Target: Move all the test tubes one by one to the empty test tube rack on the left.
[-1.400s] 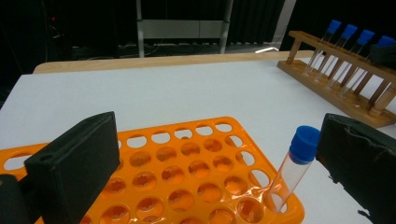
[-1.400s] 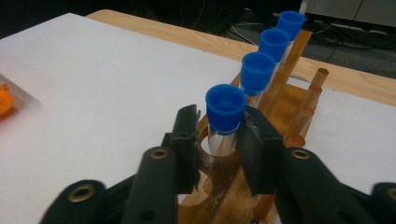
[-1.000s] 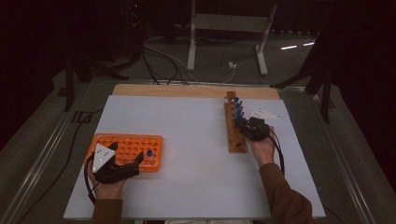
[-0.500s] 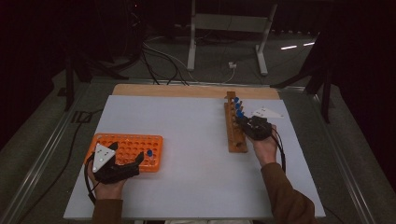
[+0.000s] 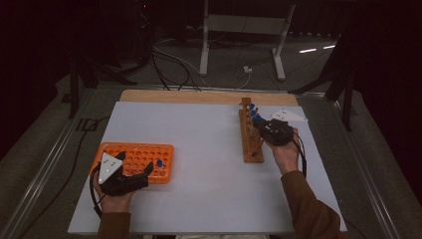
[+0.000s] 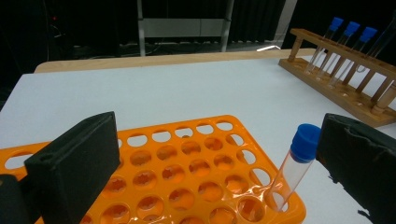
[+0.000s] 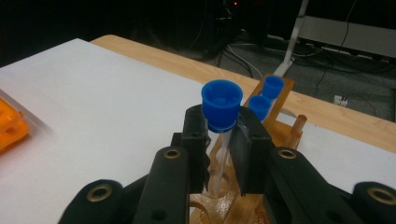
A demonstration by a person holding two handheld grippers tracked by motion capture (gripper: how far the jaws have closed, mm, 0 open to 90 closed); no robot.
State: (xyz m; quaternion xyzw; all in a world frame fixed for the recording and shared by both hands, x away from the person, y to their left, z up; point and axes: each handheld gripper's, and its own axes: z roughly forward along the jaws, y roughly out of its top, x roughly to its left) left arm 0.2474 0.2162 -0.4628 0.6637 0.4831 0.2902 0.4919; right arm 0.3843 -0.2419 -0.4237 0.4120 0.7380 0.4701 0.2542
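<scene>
- My right gripper [image 7: 223, 140] has its fingers [image 7: 196, 140] squeezed tight on a tube with a blue cap [image 7: 222, 103], just under the cap.
- The tube's bottom is low in the wooden rack [image 5: 250, 134], at the right side of the desk [image 5: 199, 144].
- I think I am on the step of lifting this tube out of the wooden rack.
- My left gripper [image 5: 130, 175] rests at the orange rack [image 6: 187, 163], with its fingers [image 6: 74, 163] wide open and holding nothing.
- One tube [image 6: 294, 165] already stands in a corner hole of the orange rack.
- Next I should pull straight up until the tube is free, then carry it to an empty orange hole.
</scene>
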